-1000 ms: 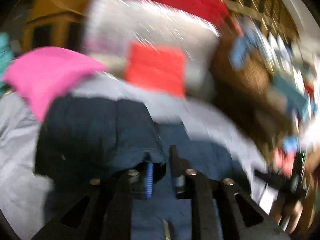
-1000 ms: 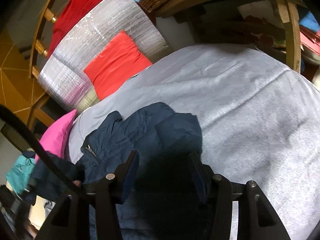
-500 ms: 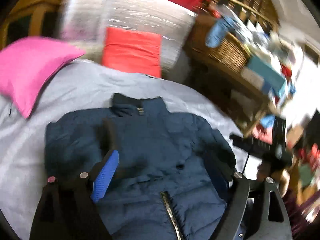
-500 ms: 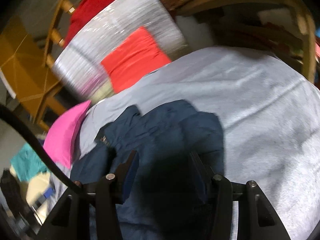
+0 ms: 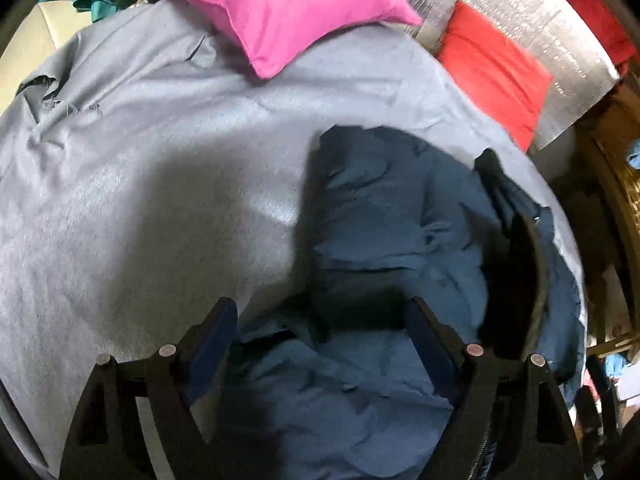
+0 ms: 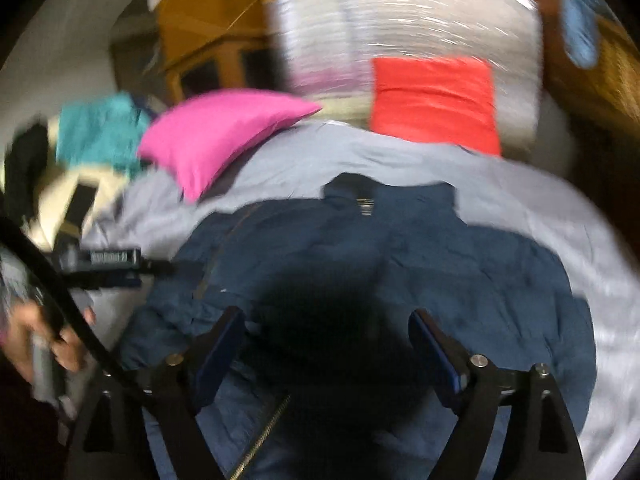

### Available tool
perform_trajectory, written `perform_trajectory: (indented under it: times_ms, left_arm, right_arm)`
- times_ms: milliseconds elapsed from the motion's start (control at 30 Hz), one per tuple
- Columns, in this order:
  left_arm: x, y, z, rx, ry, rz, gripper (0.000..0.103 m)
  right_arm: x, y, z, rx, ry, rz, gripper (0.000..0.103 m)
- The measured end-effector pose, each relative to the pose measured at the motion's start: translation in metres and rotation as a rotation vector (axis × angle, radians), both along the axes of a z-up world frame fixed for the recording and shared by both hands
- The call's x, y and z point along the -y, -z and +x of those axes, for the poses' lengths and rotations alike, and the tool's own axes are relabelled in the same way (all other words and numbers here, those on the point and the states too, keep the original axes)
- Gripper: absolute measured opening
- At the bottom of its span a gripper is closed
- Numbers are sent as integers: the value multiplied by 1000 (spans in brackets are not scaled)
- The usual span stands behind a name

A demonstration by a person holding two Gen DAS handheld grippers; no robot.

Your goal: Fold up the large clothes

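Grey bedsheet (image 5: 160, 200) covered the bed. Pink pillow (image 5: 280, 8) and red cushion (image 5: 496, 72) lay at its head, against a silver foil panel (image 5: 520, 4). Wooden cabinet (image 6: 208, 40) stood behind; teal cloth (image 6: 100, 132) was heaped beside. Light was dim, shadows heavy.

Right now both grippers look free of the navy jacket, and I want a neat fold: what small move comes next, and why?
Probably lower the left gripper onto the jacket sleeve edge and pinch it; the jacket lies spread on the grey sheet, held by neither gripper.
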State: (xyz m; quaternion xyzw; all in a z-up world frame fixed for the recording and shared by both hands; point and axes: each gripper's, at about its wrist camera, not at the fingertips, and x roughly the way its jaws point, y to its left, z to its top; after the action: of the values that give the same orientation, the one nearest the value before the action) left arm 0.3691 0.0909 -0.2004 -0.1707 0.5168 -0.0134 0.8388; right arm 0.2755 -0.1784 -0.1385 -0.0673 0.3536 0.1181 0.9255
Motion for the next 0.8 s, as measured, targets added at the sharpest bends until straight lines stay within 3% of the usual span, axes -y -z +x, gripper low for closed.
perform_trajectory:
  times_ms: [67,133,200,233,367,433,600,700,800]
  left_arm:
    - [5,2,3,-3,10,29,85]
    - [7,-1,3,-24,20,39,85]
    - [7,3,6,-41,26,24,85]
    - [7,6,7,-53,29,17,85]
    - [8,12,8,-70,36,17,85]
    - [7,12,7,-72,36,16,85]
    - [5,7,7,-68,25,12,85]
    - [5,1,5,-48,13,20,85]
    - [6,-3,4,-40,12,39,85]
  right_arm:
    - [-24,10,17,2,27,-157,88]
    - [-29,16,33,-28,47,-198,84]
    - [-10,11,45,-55,127,-105,75]
    - [13,6,50,-65,209,-5,73]
    - [118,9,37,-99,537,357,73]
    - [159,19,20,-113,604,498,73]
    - [207,28,-5,-89,532,825,75]
    - [205,26,3,-114,424,939,75]
    - [196,19,2,-81,372,975,78]
